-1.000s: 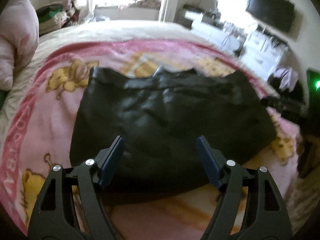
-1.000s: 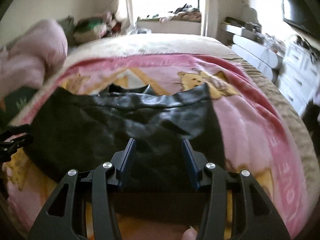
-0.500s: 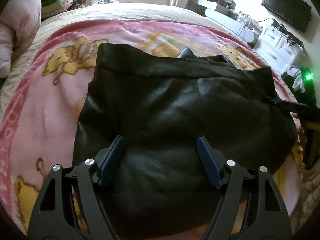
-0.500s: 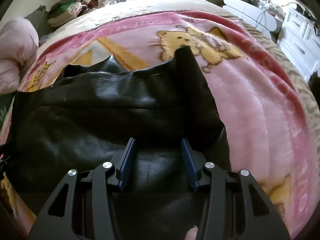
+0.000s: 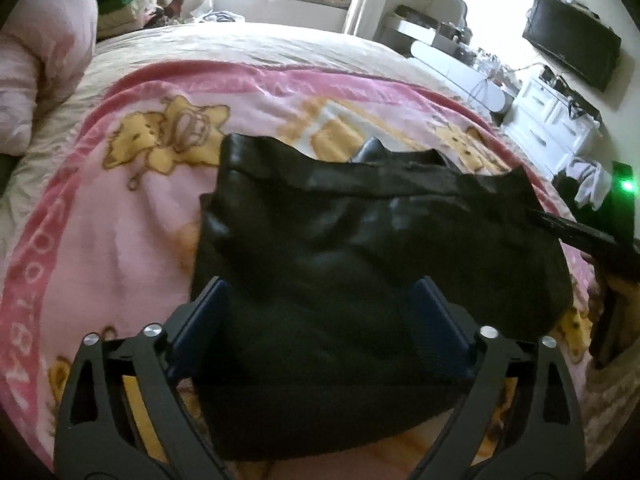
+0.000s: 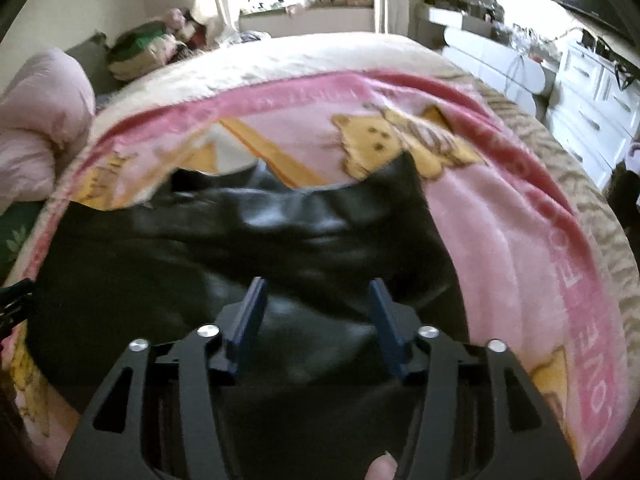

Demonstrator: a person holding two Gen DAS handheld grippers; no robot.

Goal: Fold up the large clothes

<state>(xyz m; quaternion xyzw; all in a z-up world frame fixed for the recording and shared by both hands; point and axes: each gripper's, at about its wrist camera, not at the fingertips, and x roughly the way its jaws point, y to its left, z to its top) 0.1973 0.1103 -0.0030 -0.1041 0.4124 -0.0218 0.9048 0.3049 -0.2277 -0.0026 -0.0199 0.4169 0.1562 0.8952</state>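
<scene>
A black leather-like garment lies folded on a pink blanket with yellow bears. It also shows in the right wrist view, on the same blanket. My left gripper is open and empty, hovering over the garment's near left part. My right gripper is open and empty over the garment's near right part. The right gripper's tip shows at the right edge of the left wrist view.
A pink pillow lies at the bed's left. White drawers and a wall television stand to the right. Piled clothes sit past the bed's far left corner, near a bright window.
Both grippers pulled back and tilted up after dipping close over the garment. More of the blanket and room shows. The garment has not shifted.
</scene>
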